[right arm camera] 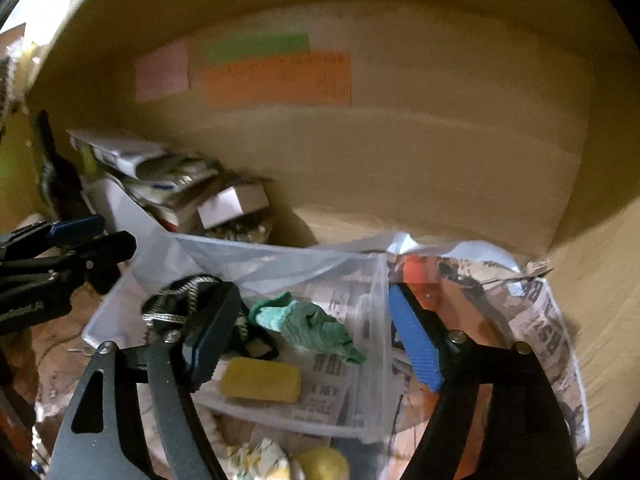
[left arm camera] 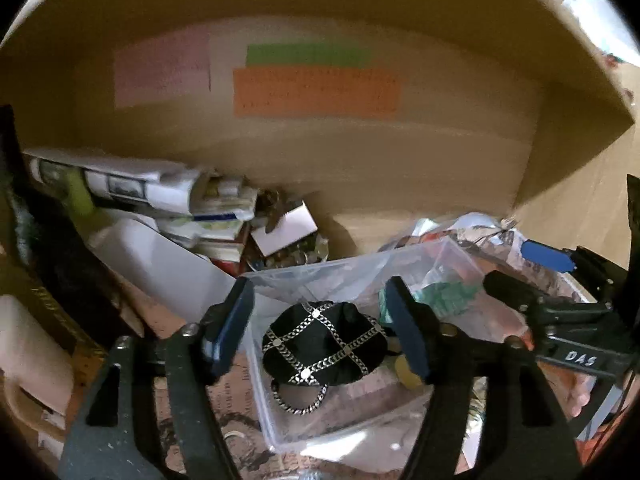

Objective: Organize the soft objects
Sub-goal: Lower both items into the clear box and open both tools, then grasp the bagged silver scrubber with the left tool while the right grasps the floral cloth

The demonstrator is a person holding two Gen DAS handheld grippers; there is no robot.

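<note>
Both tongs hang spread wide with nothing between their fingers. From my left tongs [left arm camera: 324, 328] I look straight down on a black pouch with a chain lattice [left arm camera: 324, 344], lying in the clear plastic bin [left arm camera: 264, 400]. My right tongs [right arm camera: 316, 340] hover over the same bin [right arm camera: 376, 360], framing a crumpled green cloth [right arm camera: 308, 326] beside a yellow sponge [right arm camera: 260, 379]. I judge all three light and yielding: the cloth should bunch easily, so I would pinch a raised fold; the sponge will compress, so take it across its short sides. The pouch looks soft, but its chain may slip on the pads, so grip the fabric body. Newspaper [right arm camera: 548, 332] lines the worktop, and a cardboard wall [left arm camera: 360, 168] with coloured labels [left arm camera: 316, 92] rises behind.
</note>
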